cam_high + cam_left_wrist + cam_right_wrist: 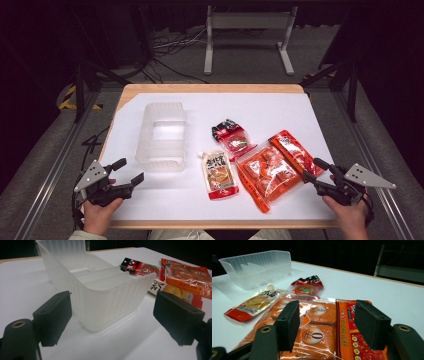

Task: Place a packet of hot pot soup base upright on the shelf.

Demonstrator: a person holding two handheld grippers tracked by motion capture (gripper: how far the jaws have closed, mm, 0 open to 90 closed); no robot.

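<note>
A clear ribbed plastic bin [161,136] [100,292] [257,267] with inner dividers stands left of centre on the white table. My left gripper [128,171] [112,320] is open near the front left edge, pointing at the bin's near end, nothing between its jaws. A large orange snack bag [265,172] [312,330] lies right of centre beside a red-orange packet [295,150] [359,340]. My right gripper [314,170] [327,325] is open just at their near right edge. A spouted sauce pouch [218,174] [254,303] [172,291] and a small red-black packet [231,135] [307,287] [140,266] lie between.
The white sheet [280,112] covers a wooden table [210,88] with bare room at the back and right. Beyond the far edge a grey metal stand [247,30] and cables sit on the floor. Dark rails run along both sides.
</note>
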